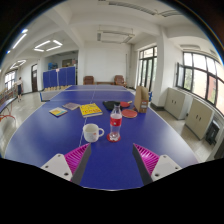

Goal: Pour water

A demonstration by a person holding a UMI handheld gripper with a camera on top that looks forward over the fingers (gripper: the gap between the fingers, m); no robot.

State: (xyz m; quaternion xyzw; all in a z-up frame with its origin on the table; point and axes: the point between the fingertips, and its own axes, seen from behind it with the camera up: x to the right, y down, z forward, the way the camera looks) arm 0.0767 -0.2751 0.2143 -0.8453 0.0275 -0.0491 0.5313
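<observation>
One water bottle point(116, 123), one white mug point(92, 132), beyond open jaws, blue table point(60, 140)

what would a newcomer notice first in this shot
The big blue table tennis table fills the room's middle, reaching away ahead of the tongs, which hang open above its near end. Just beyond the fingers stand a white mug and, right beside it, a clear water bottle with a red label. Farther along lie a yellow book and papers.
</observation>
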